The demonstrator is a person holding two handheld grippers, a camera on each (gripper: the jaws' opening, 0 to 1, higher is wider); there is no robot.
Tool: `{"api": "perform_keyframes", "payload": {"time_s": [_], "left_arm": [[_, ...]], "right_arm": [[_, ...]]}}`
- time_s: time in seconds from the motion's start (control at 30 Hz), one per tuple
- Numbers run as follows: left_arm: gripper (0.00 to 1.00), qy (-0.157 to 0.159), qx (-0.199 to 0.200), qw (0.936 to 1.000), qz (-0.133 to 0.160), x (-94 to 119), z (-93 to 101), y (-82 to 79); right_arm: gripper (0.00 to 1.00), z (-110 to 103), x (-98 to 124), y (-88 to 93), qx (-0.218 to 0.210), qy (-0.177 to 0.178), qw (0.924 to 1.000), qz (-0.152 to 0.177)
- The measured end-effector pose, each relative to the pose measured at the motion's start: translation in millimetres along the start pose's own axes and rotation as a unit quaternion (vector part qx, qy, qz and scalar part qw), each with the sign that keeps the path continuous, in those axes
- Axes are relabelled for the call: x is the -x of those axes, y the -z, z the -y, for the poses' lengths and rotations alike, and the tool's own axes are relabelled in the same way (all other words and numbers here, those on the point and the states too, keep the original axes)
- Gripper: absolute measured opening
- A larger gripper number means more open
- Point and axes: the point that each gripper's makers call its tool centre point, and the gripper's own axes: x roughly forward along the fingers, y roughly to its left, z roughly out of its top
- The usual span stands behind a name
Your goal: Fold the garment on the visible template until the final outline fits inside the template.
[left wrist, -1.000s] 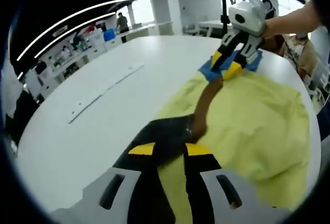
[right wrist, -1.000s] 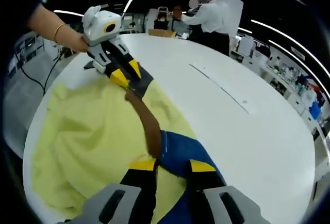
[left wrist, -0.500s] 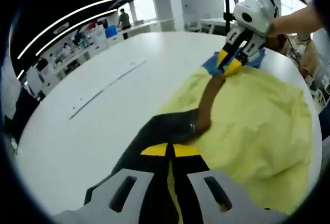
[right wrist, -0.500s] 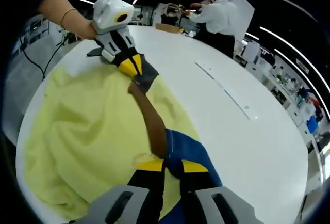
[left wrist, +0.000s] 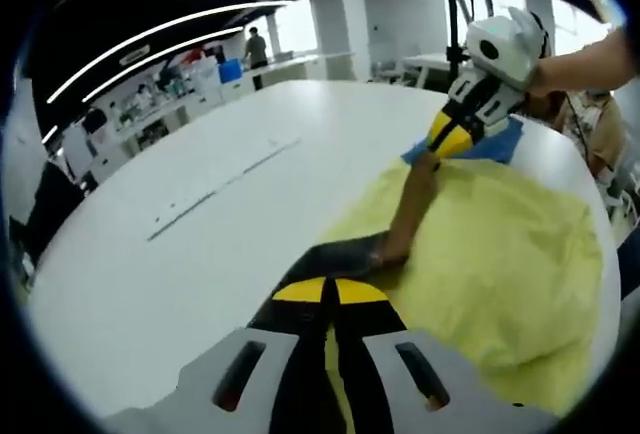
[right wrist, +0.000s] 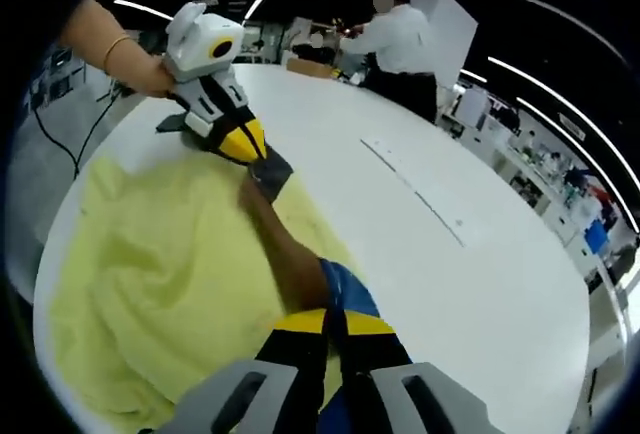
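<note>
Yellow fabric of a garment [left wrist: 500, 254] lies spread over one end of a white round bench [left wrist: 200, 204], reaching its curved edge, with a brown collar strip [left wrist: 410, 204] running between dark and blue sleeve patches. Left tool [left wrist: 331, 292] has its yellow tips pressed together, pinching the dark patch [left wrist: 340, 254]. Right tool [right wrist: 335, 322], tips likewise together, pinches the blue patch [right wrist: 345, 289] at the strip's other end.
</note>
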Motion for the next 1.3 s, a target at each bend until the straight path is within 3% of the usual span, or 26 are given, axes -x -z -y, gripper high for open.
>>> {"api": "perform_keyframes", "payload": {"time_s": [0.17,0.27,0.47,0.53,0.63,0.77,0.83,0.93,1.0,1.07,1.2,1.3], "left_arm": [[0.0,-0.028,0.03,0.9988,0.027,-3,-14.5,-14.9],[0.0,-0.048,0.071,0.9953,0.046,-8,-23.5,-22.3],[0.0,-0.071,0.087,0.9922,0.053,-19,-37.5,-24.1],[0.0,-0.076,0.094,0.9913,0.053,-22,-42.2,-21.8],[0.0,-0.087,0.091,0.9911,0.044,-28,-48.1,-16.5],[0.02,-0.101,0.075,0.9913,0.037,-28,-53.3,-15.1],[0.08,-0.104,0.096,0.989,0.041,-28,-56.6,-14.8],[0.18,-0.117,0.091,0.9881,0.041,-24,-63.1,-14.5],[0.27,-0.119,0.091,0.9878,0.042,-22,-64.2,-15.0],[0.34,-0.117,0.097,0.9873,0.045,-19,-66.4,-15.2],[0.46,-0.106,0.114,0.9863,0.054,-13,-62.8,-16.6],[0.55,-0.097,0.11,0.9877,0.055,-8,-57.9,-17.4]], "right_arm": [[0.0,12,-1,-10.2,-0.015,0.026,0.9995,0.009],[0.0,20,-5,-13.1,-0.031,0.049,0.9983,0.01],[0.0,35,-15,-15.5,-0.07,0.076,0.9946,0.01],[0.0,43,-20,-11.8,-0.104,0.089,0.9905,0.005],[0.0,49,-26,-13.7,-0.148,0.089,0.9848,0.016],[0.0,51,-34,-11.0,-0.153,0.073,0.9855,0.001],[0.01,53,-35,-12.0,-0.158,0.072,0.9847,0.002],[0.12,54,-36,-18.3,-0.198,0.065,0.9777,0.018],[0.31,55,-35,-21.5,-0.217,0.062,0.9737,0.027],[0.42,53,-34,-23.3,-0.224,0.058,0.9725,0.031],[0.51,43,-31,-25.2,-0.261,0.03,0.9642,0.032],[0.62,38,-27,-25.7,-0.27,0.022,0.9623,0.029]]}}
